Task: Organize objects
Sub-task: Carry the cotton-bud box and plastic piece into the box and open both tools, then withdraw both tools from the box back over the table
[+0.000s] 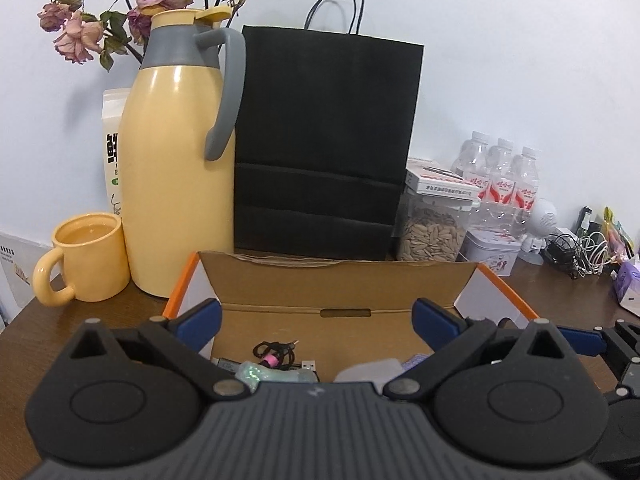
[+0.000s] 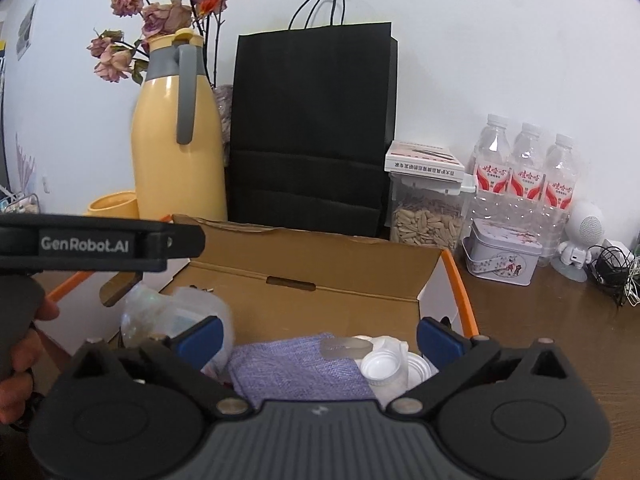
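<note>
An open cardboard box (image 1: 340,280) with orange edges sits on the brown table in front of me; it also shows in the right wrist view (image 2: 304,264). In it lie a coiled black cable (image 1: 276,354), a USB plug (image 1: 310,365), a purple cloth pouch (image 2: 296,364), white bottle caps (image 2: 380,368) and a clear plastic bag (image 2: 172,312). My left gripper (image 1: 318,324) is open and empty above the box's near side. My right gripper (image 2: 320,336) is open and empty over the pouch. The left gripper's body (image 2: 100,244) shows at left in the right wrist view.
Behind the box stand a yellow thermos jug (image 1: 176,168), a yellow mug (image 1: 88,256), a black paper bag (image 1: 324,140), a jar of seeds (image 1: 432,236), water bottles (image 1: 500,176), a tin (image 2: 504,256), and tangled cables (image 1: 576,256) at right.
</note>
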### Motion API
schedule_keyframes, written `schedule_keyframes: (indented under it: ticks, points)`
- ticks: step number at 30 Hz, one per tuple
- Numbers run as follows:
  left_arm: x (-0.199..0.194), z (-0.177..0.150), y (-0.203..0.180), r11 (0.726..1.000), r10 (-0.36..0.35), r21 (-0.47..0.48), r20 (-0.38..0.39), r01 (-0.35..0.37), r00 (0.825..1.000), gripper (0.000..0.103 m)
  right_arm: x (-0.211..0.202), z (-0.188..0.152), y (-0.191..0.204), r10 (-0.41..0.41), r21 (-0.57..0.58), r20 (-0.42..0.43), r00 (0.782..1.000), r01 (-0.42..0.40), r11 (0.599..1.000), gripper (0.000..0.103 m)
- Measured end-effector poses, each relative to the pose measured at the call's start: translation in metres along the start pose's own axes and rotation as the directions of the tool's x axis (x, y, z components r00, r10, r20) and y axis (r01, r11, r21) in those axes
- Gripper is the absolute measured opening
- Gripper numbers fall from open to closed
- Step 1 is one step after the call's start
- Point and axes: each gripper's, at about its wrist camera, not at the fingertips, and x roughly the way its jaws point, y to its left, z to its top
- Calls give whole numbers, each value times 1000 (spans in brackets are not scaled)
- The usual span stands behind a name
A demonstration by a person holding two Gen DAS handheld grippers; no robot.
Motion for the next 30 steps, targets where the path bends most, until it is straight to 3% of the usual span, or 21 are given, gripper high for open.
schedule_keyframes:
  ticks: [6,18,30]
  points:
    - [-20,5,0,1000,-21,2,34,21,999,103,-11,3,-1,-7,7,23,1000,7,1000,103]
    - [-94,0,16,998,-56,20,72,54,996,103,-83,-5,11,-31,-8,107,994,32,999,103]
    - [-139,-44,56,997,10,75,-8,-10,1000,103,-123,-64,22,-55,7,-11,998,55,998,103]
